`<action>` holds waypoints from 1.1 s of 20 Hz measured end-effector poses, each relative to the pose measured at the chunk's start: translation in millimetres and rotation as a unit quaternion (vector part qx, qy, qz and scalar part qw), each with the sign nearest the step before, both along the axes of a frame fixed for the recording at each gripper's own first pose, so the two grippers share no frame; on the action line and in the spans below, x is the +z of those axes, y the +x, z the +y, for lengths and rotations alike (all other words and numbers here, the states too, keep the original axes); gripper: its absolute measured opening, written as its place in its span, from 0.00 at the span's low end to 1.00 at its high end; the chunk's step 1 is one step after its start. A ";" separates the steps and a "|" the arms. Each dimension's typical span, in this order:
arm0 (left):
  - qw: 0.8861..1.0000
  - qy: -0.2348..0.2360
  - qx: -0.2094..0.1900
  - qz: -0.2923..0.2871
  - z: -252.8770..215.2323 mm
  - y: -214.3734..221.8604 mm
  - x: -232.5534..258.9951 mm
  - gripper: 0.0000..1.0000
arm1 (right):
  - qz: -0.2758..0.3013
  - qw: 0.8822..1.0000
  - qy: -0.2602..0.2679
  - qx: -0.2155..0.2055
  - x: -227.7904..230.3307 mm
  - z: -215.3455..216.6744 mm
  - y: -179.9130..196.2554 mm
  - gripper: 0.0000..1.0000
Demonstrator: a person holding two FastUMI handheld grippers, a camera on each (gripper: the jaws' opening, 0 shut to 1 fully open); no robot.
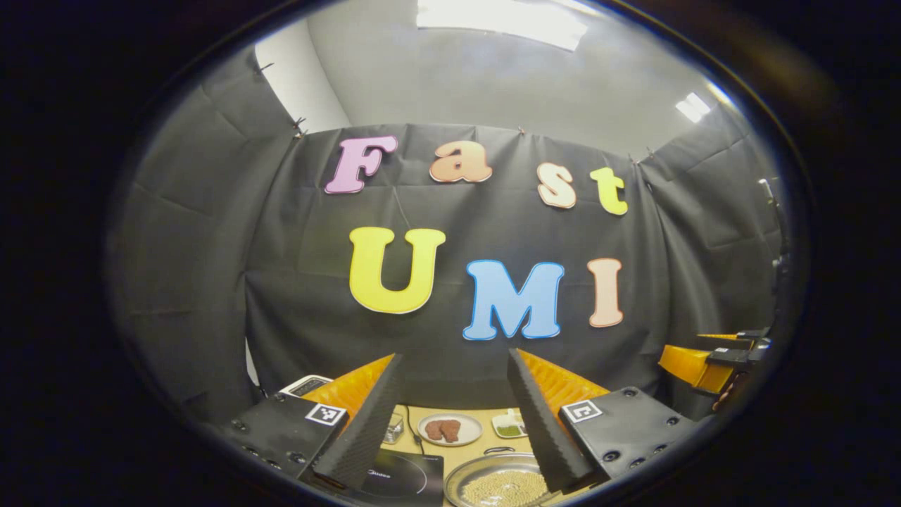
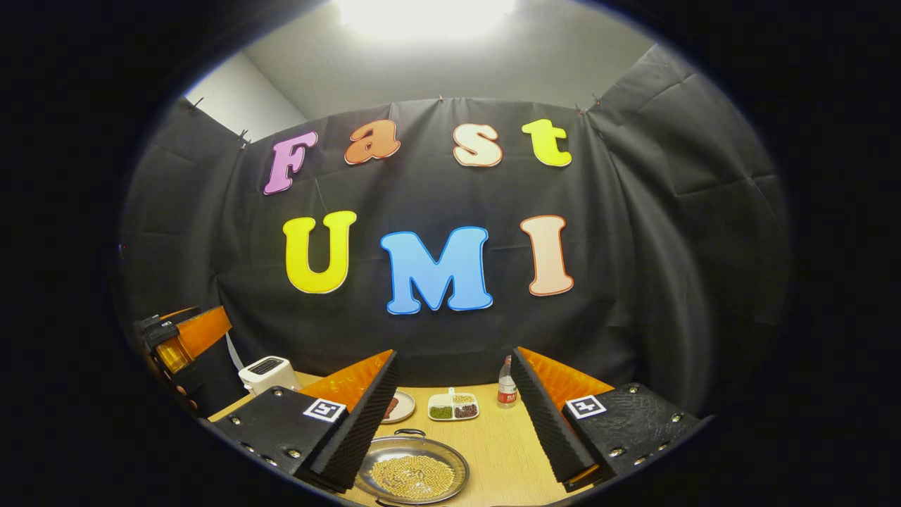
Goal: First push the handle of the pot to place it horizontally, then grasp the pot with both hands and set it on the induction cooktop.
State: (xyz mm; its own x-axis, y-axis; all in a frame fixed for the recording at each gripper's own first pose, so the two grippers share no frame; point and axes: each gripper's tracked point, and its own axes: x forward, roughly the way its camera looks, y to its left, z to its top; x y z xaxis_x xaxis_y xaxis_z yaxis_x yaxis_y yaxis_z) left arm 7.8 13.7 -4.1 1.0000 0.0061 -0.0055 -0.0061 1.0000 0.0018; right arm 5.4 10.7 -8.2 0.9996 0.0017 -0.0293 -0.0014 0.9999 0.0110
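Both claws hung high with jaws wide, gripping nothing: left gripper (image 1: 454,422), right gripper (image 2: 454,415). The pot (image 2: 412,476) of beans sat below and ahead of them, just beside the induction cooktop (image 1: 401,479). Best lower slowly and nudge its handle (image 2: 410,433) sideways

Left gripper (image 1: 454,415), right gripper (image 2: 454,415): black screw-studded finger mounts, square black-and-white marker tags, ribbed wedge-shaped fingers above wooden table (image 2: 493,451).

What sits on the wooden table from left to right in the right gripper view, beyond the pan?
White toaster → round plate with brown food → white divided dish of beans → small clear bottle with red label.
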 end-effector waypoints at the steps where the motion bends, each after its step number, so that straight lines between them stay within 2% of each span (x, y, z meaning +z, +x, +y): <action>1: 1.000 -0.001 0.001 0.000 2.2 0.8 0.1 0.92 | 0.000 1.000 -0.001 0.000 -1.2 -0.3 0.4 0.98; 10: 1.000 0.010 0.001 0.011 10.7 -1.2 -9.4 0.92 | 0.039 0.999 0.003 0.008 -24.7 12.0 0.6 0.98; 15: 1.000 0.008 0.003 0.022 19.1 -2.4 -20.3 0.92 | 0.098 0.995 0.007 0.016 -56.9 19.9 -3.5 0.97; 18: 1.000 0.002 0.001 0.031 22.9 -3.9 -28.7 0.93 | 0.159 0.987 0.017 0.018 -89.8 26.2 -8.3 0.84; 19: 0.999 0.002 0.001 0.034 24.9 -5.5 -33.1 0.96 | 0.180 0.983 0.021 0.017 -100.6 27.6 -11.2 0.67; 20: 0.999 0.004 0.001 0.039 26.5 -5.3 -35.7 0.92 | 0.202 0.979 0.024 0.021 -114.5 30.9 -11.6 0.67; 22: 0.999 0.004 0.000 0.048 30.9 -4.7 -43.9 0.93 | 0.250 0.967 0.029 0.030 -142.2 41.7 -21.4 0.53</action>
State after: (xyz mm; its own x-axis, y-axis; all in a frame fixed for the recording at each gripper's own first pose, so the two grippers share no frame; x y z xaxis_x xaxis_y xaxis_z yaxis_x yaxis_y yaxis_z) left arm 3.1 44.6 -48.0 0.9947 0.0066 -0.1022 -0.0056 0.9999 0.0105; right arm -16.0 52.3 -150.4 0.8585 0.0756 -0.5072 -0.0398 0.9959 0.0810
